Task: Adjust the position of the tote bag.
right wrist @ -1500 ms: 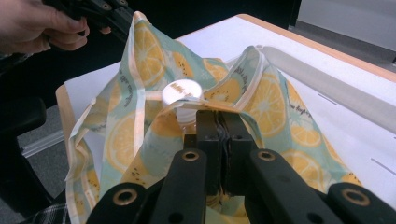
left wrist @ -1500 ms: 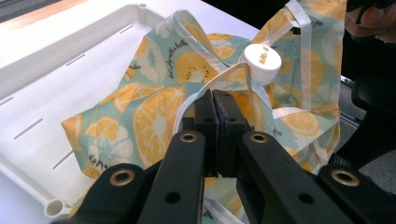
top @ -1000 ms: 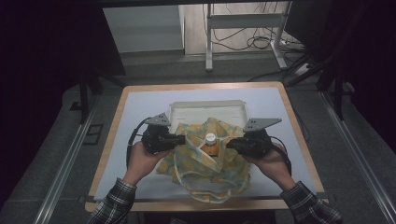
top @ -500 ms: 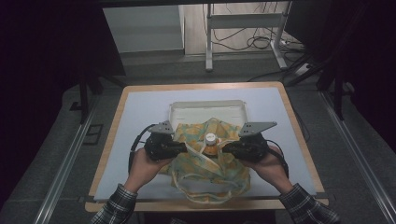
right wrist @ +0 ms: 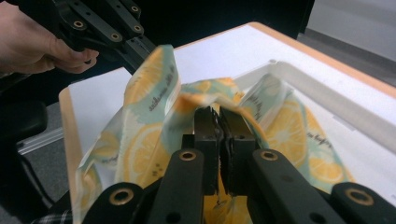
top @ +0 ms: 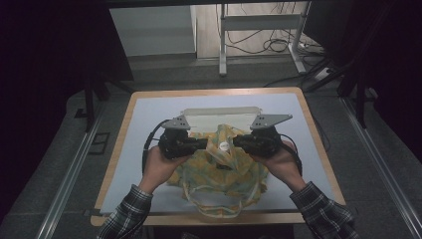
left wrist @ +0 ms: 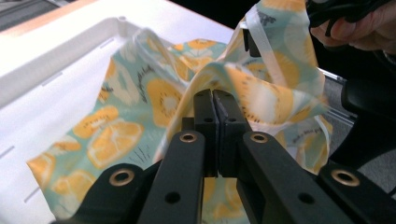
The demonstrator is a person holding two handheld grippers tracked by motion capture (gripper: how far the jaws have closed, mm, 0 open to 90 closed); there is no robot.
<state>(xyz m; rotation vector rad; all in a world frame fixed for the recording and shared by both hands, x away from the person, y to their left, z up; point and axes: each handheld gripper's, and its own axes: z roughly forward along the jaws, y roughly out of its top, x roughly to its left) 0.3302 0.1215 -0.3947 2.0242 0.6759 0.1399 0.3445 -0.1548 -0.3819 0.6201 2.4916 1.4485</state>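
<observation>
Mid-table | both tongs (top: 206,144) (top: 238,143) clamped on cloth bag (top: 219,172) | tray (top: 219,117) just behind

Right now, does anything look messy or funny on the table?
Yes. The lemon-print cloth bag is crumpled, not flat. Its far part droops into the white tray, and its strap loops trail toward the table's near edge. The left claw and right claw each pinch a fold, bunching it up.
</observation>
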